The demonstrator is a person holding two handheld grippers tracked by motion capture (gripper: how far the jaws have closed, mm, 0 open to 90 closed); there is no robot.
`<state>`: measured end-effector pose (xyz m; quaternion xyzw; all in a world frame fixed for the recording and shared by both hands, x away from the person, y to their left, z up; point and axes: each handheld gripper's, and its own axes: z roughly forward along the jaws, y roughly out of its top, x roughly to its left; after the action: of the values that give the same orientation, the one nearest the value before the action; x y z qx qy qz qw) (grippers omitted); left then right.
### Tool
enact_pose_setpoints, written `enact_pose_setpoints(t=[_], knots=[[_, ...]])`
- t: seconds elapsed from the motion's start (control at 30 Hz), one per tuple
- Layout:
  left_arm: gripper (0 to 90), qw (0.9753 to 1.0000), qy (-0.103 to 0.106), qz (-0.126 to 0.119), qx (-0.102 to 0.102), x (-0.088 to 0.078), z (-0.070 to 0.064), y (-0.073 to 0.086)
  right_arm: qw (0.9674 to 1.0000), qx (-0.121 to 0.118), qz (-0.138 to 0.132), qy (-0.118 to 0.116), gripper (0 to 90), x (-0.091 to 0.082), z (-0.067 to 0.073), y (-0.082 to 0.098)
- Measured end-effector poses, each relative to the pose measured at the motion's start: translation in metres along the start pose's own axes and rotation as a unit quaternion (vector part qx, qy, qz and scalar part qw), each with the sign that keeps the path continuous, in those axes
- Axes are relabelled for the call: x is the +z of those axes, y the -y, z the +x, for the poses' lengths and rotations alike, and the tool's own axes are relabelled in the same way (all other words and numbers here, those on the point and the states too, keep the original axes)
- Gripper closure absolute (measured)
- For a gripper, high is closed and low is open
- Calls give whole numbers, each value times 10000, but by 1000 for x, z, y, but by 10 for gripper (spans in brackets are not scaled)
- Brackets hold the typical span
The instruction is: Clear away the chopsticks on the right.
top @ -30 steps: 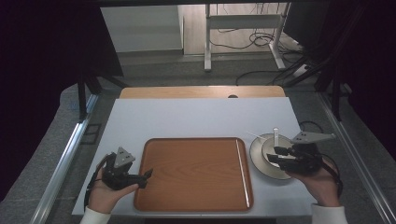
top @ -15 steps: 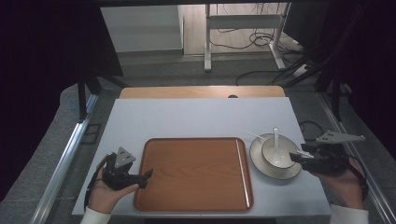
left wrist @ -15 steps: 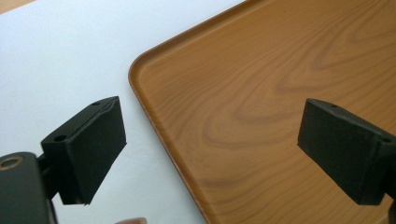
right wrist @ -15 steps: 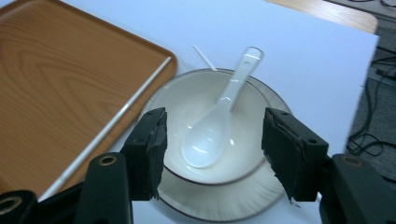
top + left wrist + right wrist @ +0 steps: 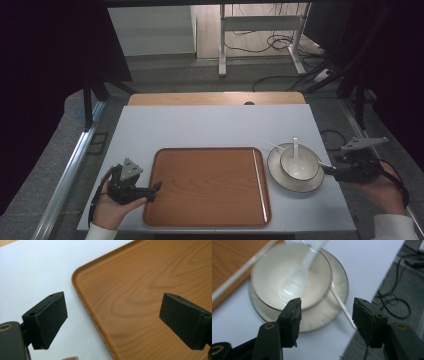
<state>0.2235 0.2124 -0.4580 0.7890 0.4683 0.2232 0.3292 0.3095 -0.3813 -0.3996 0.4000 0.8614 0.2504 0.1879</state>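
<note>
Apparently the right gripper (image 5: pixel 327 170) is lining up on the place setting at the right side of the white table (image 5: pixel 210 125). Its jaws have just been opening and are standing released, with nothing pressed between them. In the right gripper view they are framing the near rim of the plate (image 5: pixel 337 290), and the tip of a thin white stick (image 5: pixel 339 301) is lying in the gap without touching either pad.

The plate (image 5: pixel 280 177) is sitting just beside the right edge of the wooden tray (image 5: pixel 210 185). It is carrying a pale bowl (image 5: pixel 312 167) with a white spoon (image 5: pixel 296 150) leaning in it. The stick is poking out from under the bowl on both sides.

To do this step well, the person is probably needing to choose one target, rim or stick, and to centre it between the pads before closing. The stick is looking slim and likely to roll or slip. The stack is looking top-heavy, so a low, level approach and a slow squeeze are seeming wise. A tilt could be sending the spoon out of the bowl.

Meanwhile the left gripper (image 5: pixel 154 191) is hanging open over the tray's left edge, holding nothing. From there it could be steadying the tray if the plate is going onto it.
</note>
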Motion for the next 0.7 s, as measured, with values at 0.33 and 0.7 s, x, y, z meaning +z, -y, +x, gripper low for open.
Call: enact_pose_setpoints(t=[0.33,0.7], knots=[[74,10000,-2,56,3,3,0,1,9957,-231,893,33,440,30,-29,3],[76,9999,-111,33,-54,4,4,4,9855,-734,1528,76,532,62,-35,-1]])
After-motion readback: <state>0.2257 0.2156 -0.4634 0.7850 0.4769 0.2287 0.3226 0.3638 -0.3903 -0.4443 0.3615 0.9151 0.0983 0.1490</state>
